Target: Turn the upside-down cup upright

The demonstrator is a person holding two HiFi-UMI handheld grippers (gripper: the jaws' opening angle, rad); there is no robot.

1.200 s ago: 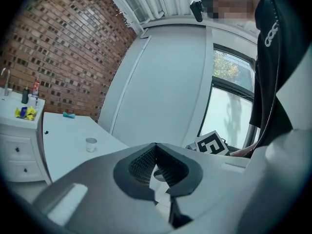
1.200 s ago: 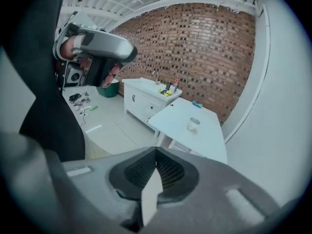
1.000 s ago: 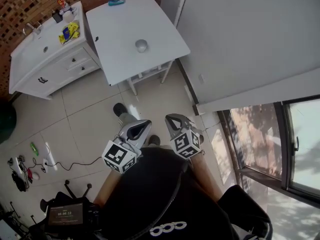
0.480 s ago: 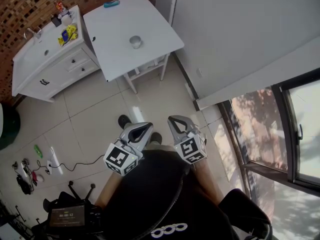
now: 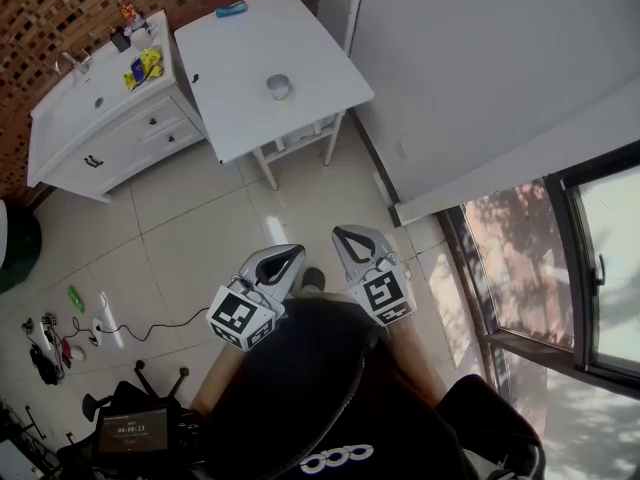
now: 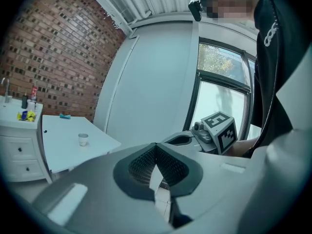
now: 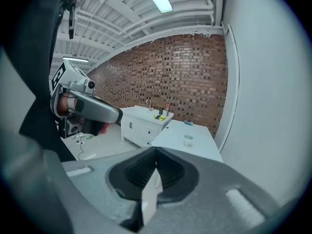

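While left gripper (image 5: 289, 252) and right gripper (image 5: 341, 234) are both closed on nothing, cup (image 5: 279, 87) stands well ahead of them, axis vertical, mouth end unclear, on white table (image 5: 235, 48); tiled floor (image 5: 180, 238), brick wall (image 5: 60, 8) beyond

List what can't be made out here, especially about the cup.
Cup: too small in all three views to tell whether it stands upside down on the white table.
Small things on the sink cabinet: too small in the head view to name.
Dark round thing near that cabinet: cut off by the head view's left edge.
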